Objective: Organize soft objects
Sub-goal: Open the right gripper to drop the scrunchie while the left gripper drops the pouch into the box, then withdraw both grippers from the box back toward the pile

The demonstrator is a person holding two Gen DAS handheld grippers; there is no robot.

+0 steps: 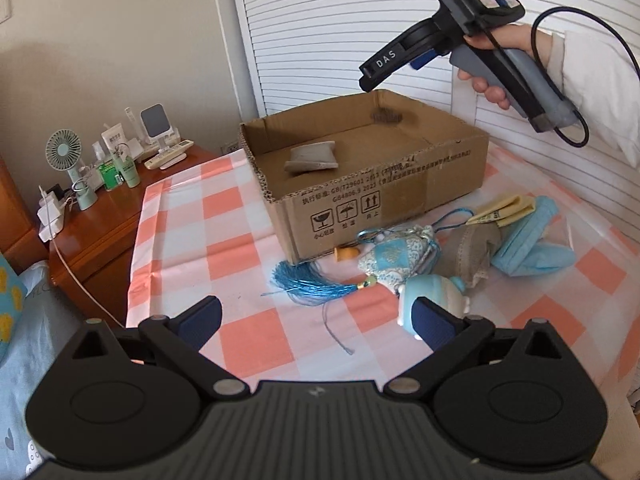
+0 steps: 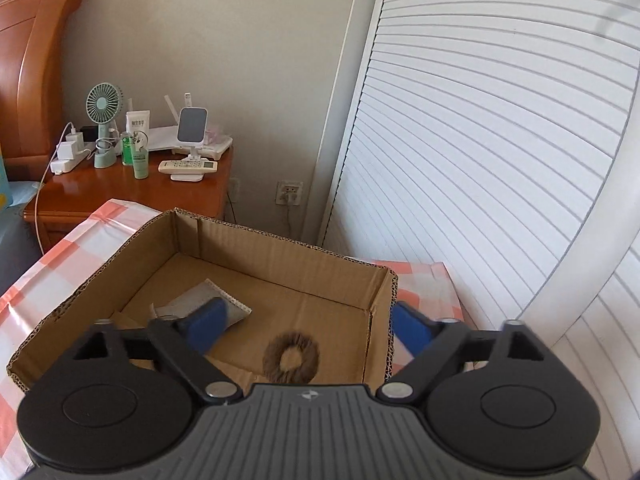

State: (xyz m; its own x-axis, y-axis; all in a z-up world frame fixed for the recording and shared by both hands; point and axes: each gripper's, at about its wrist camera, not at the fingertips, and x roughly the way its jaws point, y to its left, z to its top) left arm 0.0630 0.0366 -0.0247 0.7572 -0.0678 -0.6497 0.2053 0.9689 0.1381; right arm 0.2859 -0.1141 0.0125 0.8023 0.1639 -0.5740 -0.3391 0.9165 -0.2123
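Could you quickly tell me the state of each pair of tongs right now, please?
Left tongs: open, empty, above the checked cloth.
Right tongs: open, empty, above the brown cardboard box.

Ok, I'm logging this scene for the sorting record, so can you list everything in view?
cardboard box: one, brown, open, on the checked cloth
grey folded cloth: one, inside the box
brown scrunchie: one, on the box floor
blue tassel: one, on the cloth in front of the box
patterned sachet: one, blue and white, right of the tassel
grey lace-edged pouch: one, beside the sachet
blue fabric pieces: blue, far right of the pile; count unclear
yellow folded cloth: one, behind them
checked cloth: one, pink and white
nightstand: one, wood, holding a green fan, bottles and a remote
left gripper: open, empty
right gripper: open, over the box
hand: one, holding the right gripper
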